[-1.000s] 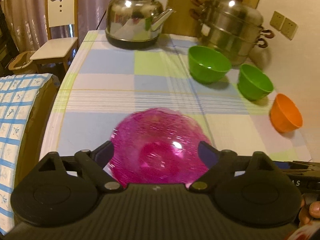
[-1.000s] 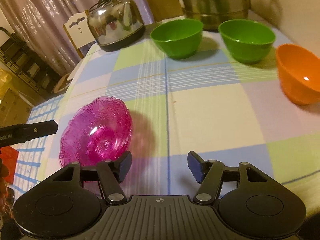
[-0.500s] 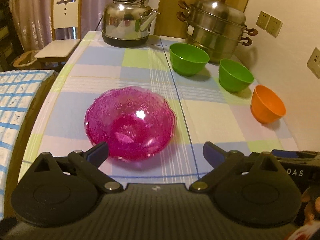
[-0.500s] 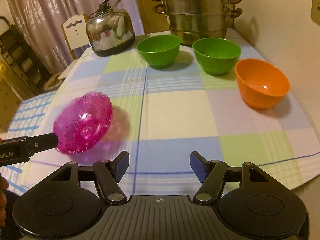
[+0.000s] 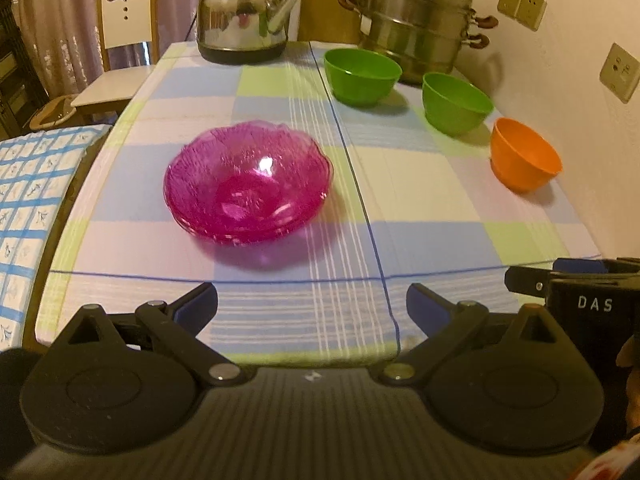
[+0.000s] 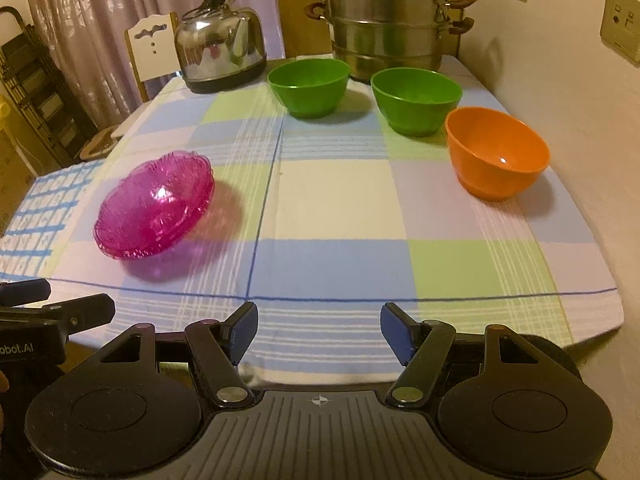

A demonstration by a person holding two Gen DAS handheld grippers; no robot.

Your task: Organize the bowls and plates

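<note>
Pink dishes: the pink glass dishes [image 5: 248, 188] sit nested as a small stack on the near left part of the counter [image 5: 420, 200], free of both tools; how many are in the stack I cannot tell.
Left gripper [image 5: 312, 306]: jaws spread wide, having just been opening, with nothing between them — it hangs over the near counter edge, short of the pink stack.
Right gripper [image 6: 318, 328]: jaws partly spread and empty, also just opened a little further, aimed over the bare middle of the cloth.
Bowls: two green bowls [image 6: 308, 86] [image 6: 416, 100] stand side by side at the far end in front of the steamer pot [image 6: 384, 20]; the orange bowl [image 6: 496, 152] stands alone nearer, by the wall side.
Other: a kettle [image 6: 220, 52] at the far left corner.
Step in hand: the pink stack looks placed and let go — the plastic bowls are not yet gathered.
Next move: likely the right gripper reaches for the orange bowl or a green one; that calls for pinching the rim, one jaw inside and one outside, then lifting clear before nesting it in a like bowl.
</note>
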